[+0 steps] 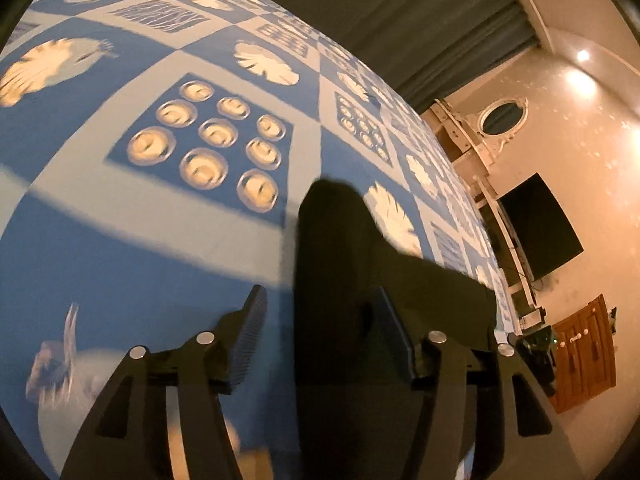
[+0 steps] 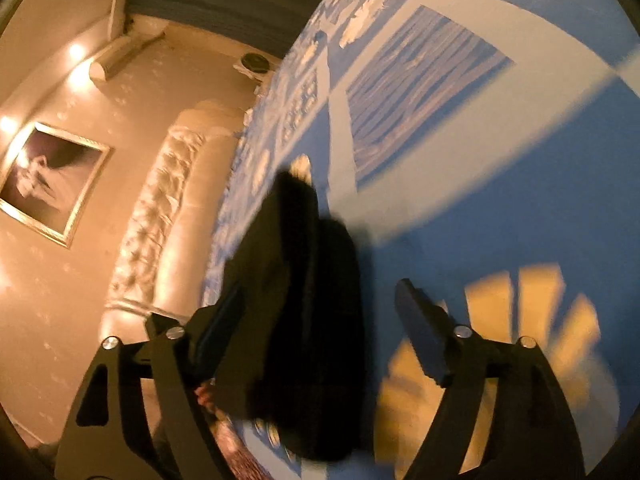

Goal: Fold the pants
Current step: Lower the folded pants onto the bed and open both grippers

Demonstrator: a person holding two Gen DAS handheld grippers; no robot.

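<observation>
In the left wrist view we see our left claw (image 1: 320, 312) nearest the lens, its two fingers standing apart. The black pants (image 1: 360, 264) lie between them, closer to the right-hand finger (image 1: 394, 332); whether that finger touches the cloth we cannot tell. A clear gap of blue bedspread (image 1: 140, 248) separates the ribbed left-hand finger (image 1: 250, 340) from the cloth, so the claw is not clamped on anything.

In the right wrist view our right claw (image 2: 320, 312) also stands apart, wider still. The pants (image 2: 304, 320) lie as a dark bundle between its fingers, near the left-hand finger (image 2: 222, 328) and well clear of the right-hand one (image 2: 420, 332). The bundle is blurred, so we cannot make out its folds.

The pants rest on a bed, on a bedspread (image 2: 500, 220) of blue and pale squares printed with shells, round shapes and rippled panels.

Farther off, the left wrist view shows a dark curtain (image 1: 400, 20), an oval mirror (image 1: 502, 116), a dark screen (image 1: 540, 232) on the wall and a wooden cabinet (image 1: 586, 352). The right wrist view shows a tufted headboard (image 2: 160, 208), a framed picture (image 2: 52, 184) and wall lights (image 2: 78, 54).
</observation>
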